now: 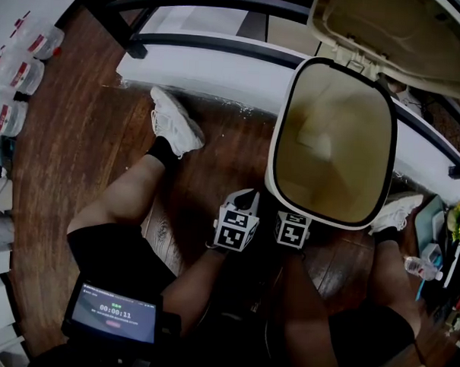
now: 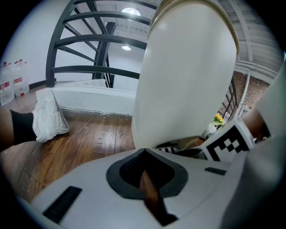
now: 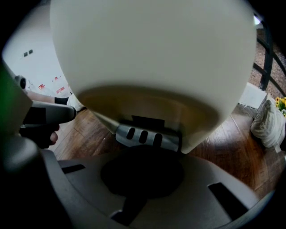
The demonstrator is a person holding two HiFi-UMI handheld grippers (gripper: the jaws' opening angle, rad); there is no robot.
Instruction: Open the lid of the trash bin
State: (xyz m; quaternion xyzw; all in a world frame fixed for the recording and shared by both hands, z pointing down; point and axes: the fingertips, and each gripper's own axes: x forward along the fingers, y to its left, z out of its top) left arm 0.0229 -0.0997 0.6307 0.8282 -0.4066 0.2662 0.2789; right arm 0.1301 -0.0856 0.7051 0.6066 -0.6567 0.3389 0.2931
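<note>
Cream bin [image 1: 275, 154] stands on the wood floor [image 1: 86, 157], lid [image 1: 389, 30] up and tipped back, so I judge the opening step done. Right gripper [image 3: 144, 156], jaws together and empty, sits at the grey pedal [image 3: 147, 137], likely pressing it. Left gripper [image 2: 143, 156], jaws nearly closed on nothing, hangs beside the bin wall. Next I'd hold the pedal down steadily.
</note>
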